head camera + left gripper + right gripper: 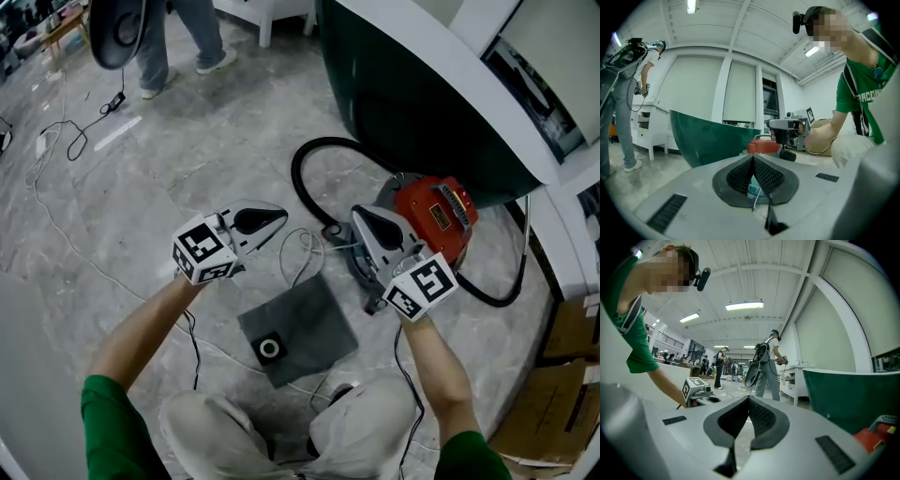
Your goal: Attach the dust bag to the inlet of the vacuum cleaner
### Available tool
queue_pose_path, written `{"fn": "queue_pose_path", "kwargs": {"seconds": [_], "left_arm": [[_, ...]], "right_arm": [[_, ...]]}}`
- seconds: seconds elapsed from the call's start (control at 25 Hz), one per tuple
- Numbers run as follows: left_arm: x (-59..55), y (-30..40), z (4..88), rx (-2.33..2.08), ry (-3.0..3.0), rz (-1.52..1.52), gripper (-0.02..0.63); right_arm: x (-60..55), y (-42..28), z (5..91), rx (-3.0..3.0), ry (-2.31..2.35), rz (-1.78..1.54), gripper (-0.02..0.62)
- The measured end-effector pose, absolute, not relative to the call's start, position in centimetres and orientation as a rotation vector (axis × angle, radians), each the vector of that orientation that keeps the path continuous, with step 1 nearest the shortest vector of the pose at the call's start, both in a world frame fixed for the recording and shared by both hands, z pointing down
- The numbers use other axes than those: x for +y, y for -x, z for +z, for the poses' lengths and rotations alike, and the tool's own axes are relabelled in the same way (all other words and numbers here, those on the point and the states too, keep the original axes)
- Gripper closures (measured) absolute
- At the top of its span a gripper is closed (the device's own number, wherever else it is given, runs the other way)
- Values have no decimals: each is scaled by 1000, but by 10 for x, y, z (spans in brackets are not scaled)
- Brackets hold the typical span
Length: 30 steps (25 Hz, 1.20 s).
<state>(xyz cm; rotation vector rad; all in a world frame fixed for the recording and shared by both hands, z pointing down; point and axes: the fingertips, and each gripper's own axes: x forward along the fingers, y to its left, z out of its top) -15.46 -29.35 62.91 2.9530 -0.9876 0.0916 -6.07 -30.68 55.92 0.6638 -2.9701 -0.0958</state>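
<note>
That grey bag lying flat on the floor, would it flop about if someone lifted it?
Probably floppy: the dust bag lies flat like thin cloth, so it would likely sag. Its ring collar looks rigid, likely the firmest place to hold.

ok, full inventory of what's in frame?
dust bag: one, grey with white ring, flat on floor, centre
vacuum cleaner: one, red, floor beside right tongs
hose: one, black, looped left of vacuum cleaner
tub: one, dark green, behind vacuum cleaner
cardboard boxes: at least two, brown, lower right
bystander: one, grey trousers, top left
left tongs: one, white-grey, shut, empty, over bare floor
right tongs: one, white-grey, shut, empty, by vacuum cleaner
</note>
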Motion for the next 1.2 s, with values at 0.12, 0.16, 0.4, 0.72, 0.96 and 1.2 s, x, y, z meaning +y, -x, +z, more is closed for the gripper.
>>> {"fn": "queue_pose_path", "kwargs": {"seconds": [0.12, 0.16, 0.4, 0.72, 0.96, 1.2], "left_arm": [[-277, 158, 644, -990, -2952, 119, 603], [-271, 158, 649, -994, -2952, 123, 603], [-235, 150, 692, -988, -2944, 132, 604], [-178, 138, 773, -948, -2889, 155, 603], [-135, 131, 847, -899, -2838, 299, 603], [-91, 123, 890, -844, -2790, 343, 603]], "right_arm": [[-289, 66, 573, -2974, -618, -98, 588], [-282, 66, 579, -2975, -607, -96, 588], [-250, 63, 632, -2971, -571, -29, 588], [-190, 62, 728, -2898, -488, 46, 588], [-140, 75, 816, -2822, -381, 100, 587], [-83, 82, 890, -2727, -274, 91, 588]]}}
